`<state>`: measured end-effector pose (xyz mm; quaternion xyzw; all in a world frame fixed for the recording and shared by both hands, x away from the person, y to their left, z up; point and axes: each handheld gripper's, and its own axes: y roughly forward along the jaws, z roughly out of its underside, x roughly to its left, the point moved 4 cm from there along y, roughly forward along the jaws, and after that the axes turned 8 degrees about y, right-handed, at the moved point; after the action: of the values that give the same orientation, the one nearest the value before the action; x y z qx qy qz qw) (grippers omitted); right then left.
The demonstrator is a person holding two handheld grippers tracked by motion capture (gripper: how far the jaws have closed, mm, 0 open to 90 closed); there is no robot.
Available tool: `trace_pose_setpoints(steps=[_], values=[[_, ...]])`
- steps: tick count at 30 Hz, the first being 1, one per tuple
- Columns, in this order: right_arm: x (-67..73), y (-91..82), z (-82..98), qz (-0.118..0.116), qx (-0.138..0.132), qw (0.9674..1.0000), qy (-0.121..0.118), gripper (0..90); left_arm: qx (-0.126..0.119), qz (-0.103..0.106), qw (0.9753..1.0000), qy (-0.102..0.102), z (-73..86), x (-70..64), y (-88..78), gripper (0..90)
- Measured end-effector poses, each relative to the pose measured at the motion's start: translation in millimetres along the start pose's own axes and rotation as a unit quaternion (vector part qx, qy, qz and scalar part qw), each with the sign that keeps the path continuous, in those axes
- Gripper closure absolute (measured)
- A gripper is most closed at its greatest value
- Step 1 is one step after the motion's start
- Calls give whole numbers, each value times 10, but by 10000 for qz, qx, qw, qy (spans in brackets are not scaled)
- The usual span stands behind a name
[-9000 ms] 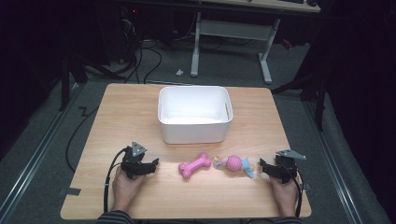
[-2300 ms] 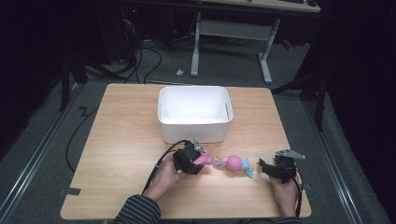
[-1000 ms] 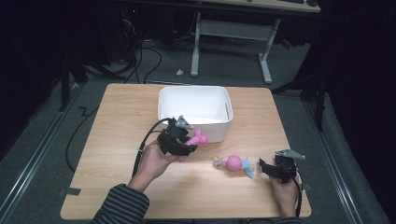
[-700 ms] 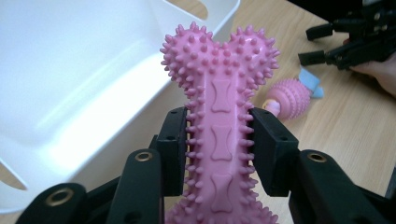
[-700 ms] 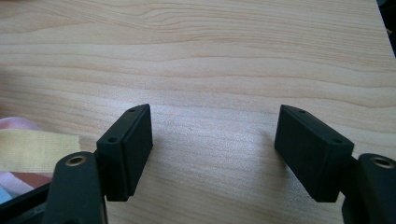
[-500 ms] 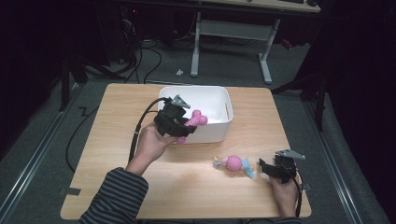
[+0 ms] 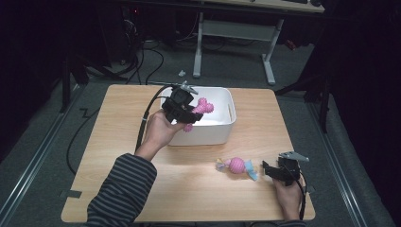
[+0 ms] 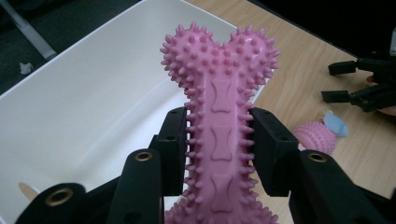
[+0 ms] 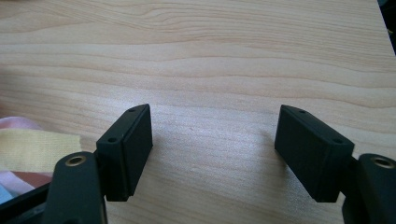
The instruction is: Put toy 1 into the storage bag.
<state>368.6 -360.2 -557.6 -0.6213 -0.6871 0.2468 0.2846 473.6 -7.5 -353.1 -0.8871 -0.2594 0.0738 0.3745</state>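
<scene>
While right tool (image 7: 265,169) rests agape, left tool (image 7: 193,115), clamping pink bone (image 7: 202,108), now over white bin (image 7: 222,128).

Left gripper (image 7: 189,113), arm outstretched, has its jaws clamped on something between them; right gripper (image 9: 212,149) rests low, jaws wide apart.

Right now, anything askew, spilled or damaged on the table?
Nothing stands out. The white bin sits square, the pink bone toy is clamped cleanly in the left tool above it, and the pink ball toy lies intact on the table before the open right tool.
</scene>
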Motion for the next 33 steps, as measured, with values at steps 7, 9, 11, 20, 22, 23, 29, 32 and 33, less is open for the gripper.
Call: trace_pose_setpoints(steps=[7,9,11,20,22,23,29,32,33], values=[[1,0,0,0,1,10000,4,279,79,-216,9997,-13,-57,138,119,592],[1,0,0,0,1,10000,1,279,119,-257,9996,-6,-55,167,157,592],[1,0,0,1,0,10000,1,279,134,-287,9995,-21,-51,195,195,592],[2,0,0,-1,1,10000,0,279,318,-348,9988,-87,-25,305,371,589],[1,1,-1,-5,0,10000,-12,279,343,-381,9986,-105,-17,328,403,588],[1,1,-1,-6,-1,10000,-13,279,342,-363,9987,-135,-12,337,421,588],[2,1,-1,-5,-1,10000,-12,279,466,-426,9978,-183,25,395,508,587],[2,1,-1,-7,0,10000,-14,279,508,-427,9976,-196,41,403,543,586],[2,1,-1,-8,0,10000,-15,279,510,-434,9976,-197,44,407,554,585]])
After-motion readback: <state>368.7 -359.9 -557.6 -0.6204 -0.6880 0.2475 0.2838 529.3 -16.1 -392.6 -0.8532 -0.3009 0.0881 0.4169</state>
